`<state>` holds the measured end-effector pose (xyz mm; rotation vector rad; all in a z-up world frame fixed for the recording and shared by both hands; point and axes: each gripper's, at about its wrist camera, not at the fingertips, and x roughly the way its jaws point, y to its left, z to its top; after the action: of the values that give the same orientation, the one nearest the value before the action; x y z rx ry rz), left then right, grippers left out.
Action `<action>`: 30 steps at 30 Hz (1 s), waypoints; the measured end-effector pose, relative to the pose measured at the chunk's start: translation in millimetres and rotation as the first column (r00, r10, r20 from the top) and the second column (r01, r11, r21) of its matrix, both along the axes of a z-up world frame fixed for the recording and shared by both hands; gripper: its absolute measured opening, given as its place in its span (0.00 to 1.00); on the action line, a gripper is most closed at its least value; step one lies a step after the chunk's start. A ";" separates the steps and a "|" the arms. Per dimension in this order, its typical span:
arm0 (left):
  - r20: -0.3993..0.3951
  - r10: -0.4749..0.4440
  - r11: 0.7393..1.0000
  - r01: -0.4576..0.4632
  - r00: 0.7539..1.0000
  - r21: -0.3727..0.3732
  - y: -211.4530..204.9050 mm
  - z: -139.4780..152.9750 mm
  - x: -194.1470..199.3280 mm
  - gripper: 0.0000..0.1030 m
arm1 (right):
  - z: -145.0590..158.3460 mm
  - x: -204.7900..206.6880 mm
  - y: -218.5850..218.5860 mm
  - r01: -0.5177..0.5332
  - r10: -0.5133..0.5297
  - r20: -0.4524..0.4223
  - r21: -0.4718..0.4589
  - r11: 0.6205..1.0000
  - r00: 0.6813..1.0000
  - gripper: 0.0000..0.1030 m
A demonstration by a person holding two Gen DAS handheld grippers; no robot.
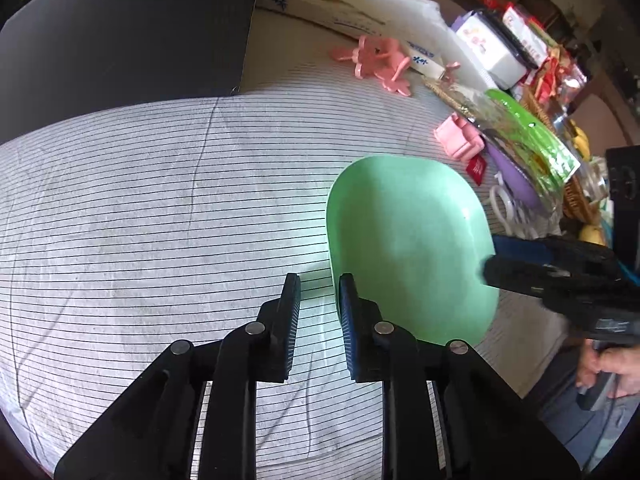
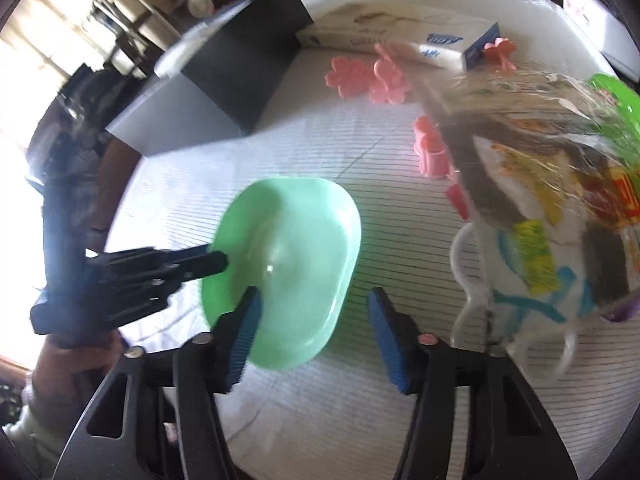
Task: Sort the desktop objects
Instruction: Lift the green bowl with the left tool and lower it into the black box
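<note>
**Green dish between two grippers on the striped cloth**

A pale green dish (image 1: 408, 248) sits on the white cloth with thin dark stripes (image 1: 160, 200), near its right side as the left wrist camera sees it. The left gripper (image 1: 320, 296) has its jaws drawn narrow: the right finger lies against the dish's near rim, the left finger stands just outside it over the cloth, and a gap shows between the pads, so the rim does not look pinched. The right gripper (image 2: 314, 312) stands fairly wide, its left blue pad (image 2: 244, 332) over the dish's edge and the other pad over bare cloth; nothing is clamped. That view is smeared by motion, so whether the pad touches the dish is hard to tell.

A dark box (image 1: 120, 40) stands at the far left of the cloth. Pink flower-shaped pieces (image 1: 384, 64) lie beyond the dish, a pink block (image 1: 460, 140) closer to it. A crinkled clear packet with green and coloured print (image 2: 540, 184) fills the right side, with white scissors handles (image 1: 508, 208) beside it.
</note>
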<state>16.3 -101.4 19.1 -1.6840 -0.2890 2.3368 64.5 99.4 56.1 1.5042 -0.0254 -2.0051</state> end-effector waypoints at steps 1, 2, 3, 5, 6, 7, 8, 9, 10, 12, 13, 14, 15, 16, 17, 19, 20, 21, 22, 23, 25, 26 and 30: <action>-0.004 -0.007 1.000 0.007 1.000 -0.007 2.0 0.1 0.2 0.18 | -4.3 -0.4 -4.4 -0.006 0.006 -0.002 0.030 1.000 1.000 0.29; -0.007 -0.017 1.000 0.017 1.000 -0.015 4.8 0.4 0.4 0.17 | -7.6 -0.4 -7.3 -0.012 0.012 -0.002 0.045 0.999 1.000 0.24; -0.009 -0.027 0.999 0.027 1.000 -0.022 7.5 0.7 1.0 0.19 | -9.1 0.5 -9.2 -0.020 0.020 -0.001 0.046 0.999 1.000 0.15; -0.012 -0.038 0.999 0.037 0.999 -0.034 9.5 2.6 2.9 0.19 | -7.2 5.6 -13.6 -0.037 0.040 -0.037 0.076 0.996 0.998 0.14; -0.014 -0.035 0.999 0.035 0.999 -0.020 7.6 6.0 4.6 0.19 | -5.5 7.4 -15.3 -0.044 0.049 -0.055 0.088 0.995 0.997 0.14; -0.021 -0.034 0.999 0.034 0.999 -0.004 4.2 11.7 6.8 0.19 | -2.0 9.6 -14.7 -0.043 0.050 -0.069 0.089 0.995 0.996 0.14; -0.032 -0.037 0.999 0.037 0.999 0.005 0.3 20.5 10.1 0.19 | 3.1 11.9 -12.8 -0.037 0.044 -0.080 0.080 0.996 0.996 0.14; -0.050 -0.044 0.999 0.045 0.998 0.006 -4.4 32.7 14.2 0.19 | 9.5 13.6 -10.9 -0.029 0.033 -0.082 0.058 0.998 0.996 0.14; -0.071 -0.050 0.999 0.051 0.996 0.002 -10.4 45.2 16.9 0.19 | 18.1 15.7 -10.1 -0.021 0.023 -0.082 0.030 0.999 0.996 0.14; -0.107 -0.062 0.998 0.061 0.992 -0.016 -29.2 76.3 16.9 0.19 | 39.7 19.4 -17.5 -0.030 0.028 -0.099 -0.010 1.000 0.995 0.14; -0.120 -0.061 0.998 0.058 0.991 -0.026 -40.0 89.7 13.4 0.19 | 52.7 19.9 -25.7 -0.047 0.043 -0.115 -0.025 0.999 0.992 0.14; -0.133 -0.056 0.998 0.052 0.990 -0.032 -54.5 106.3 7.6 0.20 | 66.8 18.7 -37.0 -0.071 0.066 -0.131 -0.039 0.997 0.989 0.14; -0.146 -0.047 0.998 0.042 0.988 -0.037 -68.9 121.2 0.6 0.21 | 81.5 15.7 -49.3 -0.096 0.087 -0.146 -0.054 0.994 0.985 0.14; -0.164 -0.035 0.999 0.028 0.986 -0.046 -87.1 138.8 -8.2 0.22 | 97.4 9.9 -63.5 -0.116 0.103 -0.161 -0.074 0.990 0.982 0.14; -0.179 -0.021 0.998 0.010 0.984 -0.058 -107.3 156.0 -18.8 0.22 | 114.8 1.5 -81.0 -0.137 0.118 -0.175 -0.101 0.985 0.977 0.14; -0.195 0.007 0.997 -0.023 0.981 -0.080 -142.5 179.4 -38.5 0.22 | 142.0 -19.8 -118.5 -0.169 0.139 -0.197 -0.142 0.975 0.971 0.14; -0.193 0.017 0.994 -0.038 0.981 -0.101 -160.6 187.2 -51.2 0.23 | 153.2 -32.1 -140.4 -0.183 0.150 -0.208 -0.151 0.971 0.967 0.14; -0.184 0.027 0.990 -0.052 0.983 -0.128 -178.0 191.5 -64.6 0.23 | 161.6 -43.5 -163.3 -0.196 0.160 -0.215 -0.159 0.968 0.963 0.14; -0.172 0.040 0.987 -0.066 0.984 -0.149 -193.0 192.0 -76.8 0.23 | 168.3 -57.3 -188.3 -0.207 0.169 -0.213 -0.171 0.963 0.962 0.15; -0.153 0.057 0.983 -0.082 0.987 -0.166 -212.1 189.9 -92.5 0.23 | 171.7 -71.6 -211.2 -0.215 0.177 -0.202 -0.183 0.959 0.963 0.15; -0.117 0.085 0.979 -0.104 0.990 -0.173 -242.3 179.1 -118.6 0.23 | 170.5 -93.4 -251.1 -0.224 0.190 -0.186 -0.181 0.958 0.964 0.15; -0.091 0.100 0.976 -0.115 0.991 -0.182 -258.0 168.9 -132.1 0.23 | 164.6 -105.2 -274.2 -0.228 0.199 -0.180 -0.162 0.960 0.963 0.15; -0.004 0.114 0.958 -0.111 0.993 -0.266 -288.5 120.9 -167.2 0.23 | 119.2 -137.8 -338.4 -0.230 0.221 -0.088 -0.106 0.968 0.971 0.15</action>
<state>-150.8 -389.9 140.0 -1.8444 -0.0762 2.5459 -73.3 -239.0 175.3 1.2968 0.0575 -1.8437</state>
